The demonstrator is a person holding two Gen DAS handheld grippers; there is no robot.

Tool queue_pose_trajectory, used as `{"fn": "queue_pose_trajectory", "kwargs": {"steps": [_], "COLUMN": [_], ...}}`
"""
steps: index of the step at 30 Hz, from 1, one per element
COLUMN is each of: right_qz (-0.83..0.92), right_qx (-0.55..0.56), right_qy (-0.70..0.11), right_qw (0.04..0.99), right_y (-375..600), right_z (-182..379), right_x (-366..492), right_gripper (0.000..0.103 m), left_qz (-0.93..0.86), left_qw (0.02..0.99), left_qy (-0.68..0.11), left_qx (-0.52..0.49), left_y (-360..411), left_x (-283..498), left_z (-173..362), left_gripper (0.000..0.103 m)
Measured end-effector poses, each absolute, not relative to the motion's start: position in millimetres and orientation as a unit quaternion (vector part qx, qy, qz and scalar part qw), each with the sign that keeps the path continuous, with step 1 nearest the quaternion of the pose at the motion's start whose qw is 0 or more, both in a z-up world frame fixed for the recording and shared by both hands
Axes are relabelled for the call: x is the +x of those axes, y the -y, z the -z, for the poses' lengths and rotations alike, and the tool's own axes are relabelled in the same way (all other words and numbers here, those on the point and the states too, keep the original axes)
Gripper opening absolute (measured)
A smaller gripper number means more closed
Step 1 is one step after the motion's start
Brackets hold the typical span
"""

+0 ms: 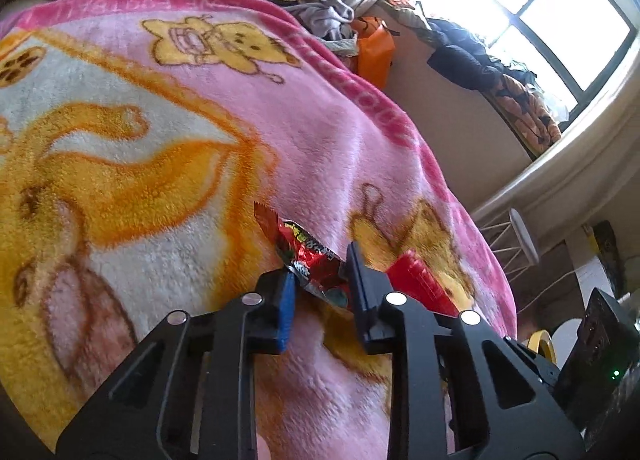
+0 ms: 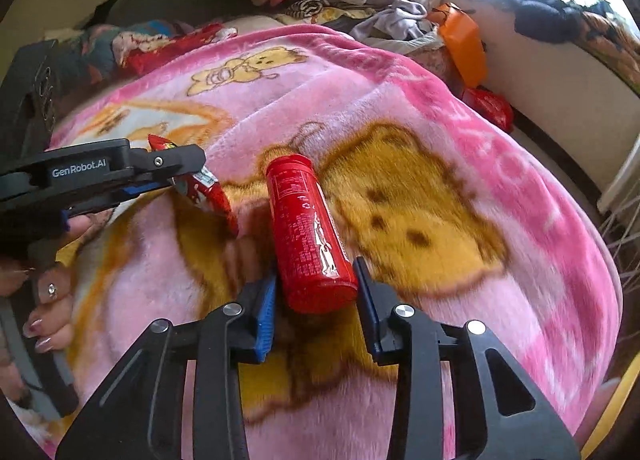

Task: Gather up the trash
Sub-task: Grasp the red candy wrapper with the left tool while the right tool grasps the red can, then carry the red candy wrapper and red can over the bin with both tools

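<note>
While wrapper (image 1: 316, 260) sits pinched between left gripper (image 1: 320, 280) pads on blanket (image 1: 160, 140), can (image 2: 308, 232) end lies between right gripper (image 2: 316, 300) jaws, contact unclear. Step: pickup of both. Next: confirm right grip, lift.

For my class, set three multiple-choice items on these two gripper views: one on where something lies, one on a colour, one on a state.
1. Where does the red can lie?
A. on the pink blanket
B. on the windowsill
C. in a bin

2. What colour is the bag at the bed's far edge?
A. green
B. orange
C. white

3. What sits between the left gripper's fingers?
A. nothing
B. a spoon
C. a crumpled red wrapper

Answers: 1 A, the can rests on the blanket between the right gripper's fingers; 2 B, it is plainly orange; 3 C, both pads pinch the wrapper.
</note>
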State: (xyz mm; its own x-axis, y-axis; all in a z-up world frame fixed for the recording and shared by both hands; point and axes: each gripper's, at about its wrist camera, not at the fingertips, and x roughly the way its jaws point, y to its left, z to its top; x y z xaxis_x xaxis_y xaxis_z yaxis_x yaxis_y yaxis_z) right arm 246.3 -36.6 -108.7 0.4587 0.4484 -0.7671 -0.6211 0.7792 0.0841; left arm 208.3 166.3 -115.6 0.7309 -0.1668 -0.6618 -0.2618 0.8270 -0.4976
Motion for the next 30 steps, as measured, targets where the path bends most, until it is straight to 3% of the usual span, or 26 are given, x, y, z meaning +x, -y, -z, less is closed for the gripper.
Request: {"fn": "queue_pose_trajectory", "kwargs": {"steps": [10, 30], "right_qz": [-0.287, -0.258], "right_qx": [-0.030, 0.043], "right_qy": [-0.415, -0.361], "right_qw": [0.863, 0.895], "right_y": [92, 176], "right_z": [94, 45], "right_x": [225, 201], "right_gripper": [0.030, 0.028], "left_qz": [0.006, 0.087], "left_qw": [0.905, 0.924], "left_qy": [-0.344, -0.321], "left_qx": [-0.251, -0.189], "left_y": [-131, -41], "left_x": [191, 176], "left_z": [85, 37], "left_gripper": [0.006, 0.005]}}
